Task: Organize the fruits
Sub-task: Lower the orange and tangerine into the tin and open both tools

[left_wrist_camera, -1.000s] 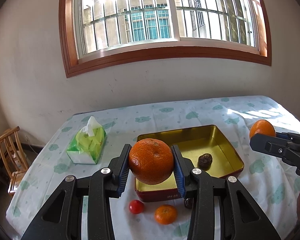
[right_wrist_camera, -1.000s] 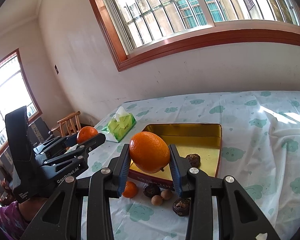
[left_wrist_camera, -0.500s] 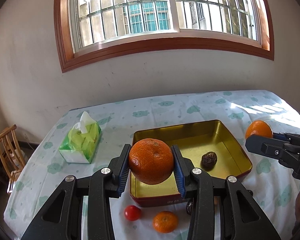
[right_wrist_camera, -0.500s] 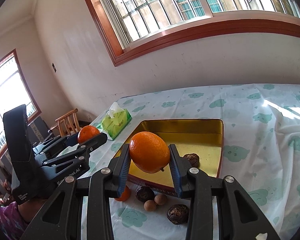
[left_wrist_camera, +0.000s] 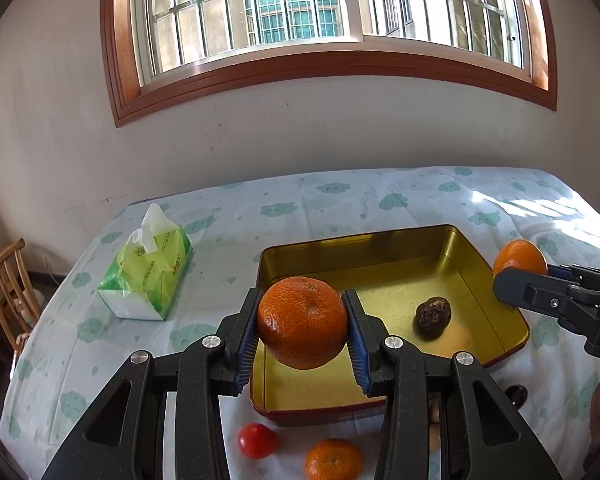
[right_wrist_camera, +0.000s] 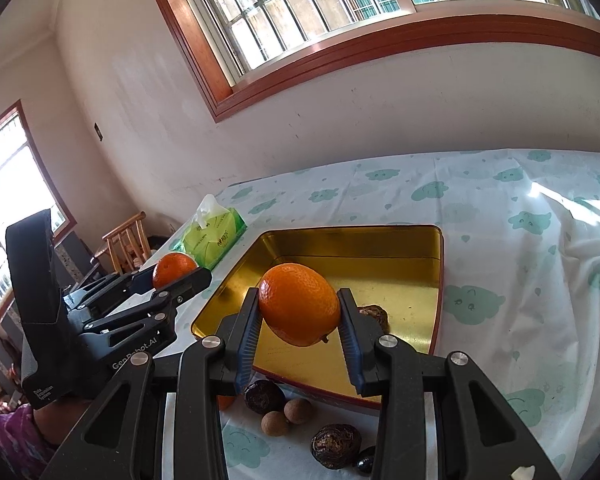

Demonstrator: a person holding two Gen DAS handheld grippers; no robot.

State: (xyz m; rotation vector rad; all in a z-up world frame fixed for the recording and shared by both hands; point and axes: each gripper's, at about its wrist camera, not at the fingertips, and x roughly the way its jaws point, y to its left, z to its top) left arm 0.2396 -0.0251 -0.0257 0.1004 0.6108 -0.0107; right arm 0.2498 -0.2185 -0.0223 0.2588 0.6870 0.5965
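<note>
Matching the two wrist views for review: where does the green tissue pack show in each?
Left wrist: the tissue pack lies left of centre on the cloth, left of the tin.
Right wrist: the tissue pack sits left of centre, farther back, beyond the tin's far left corner and just behind the left gripper with its orange.
Shared landmark: the gold tin with one dark wrinkled fruit inside.

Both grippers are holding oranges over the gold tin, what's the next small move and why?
Probably lower the left gripper a little and release its orange into the tin. It hangs over bare floor at the near left, clear of the dark fruit; the right gripper's orange can follow.
</note>
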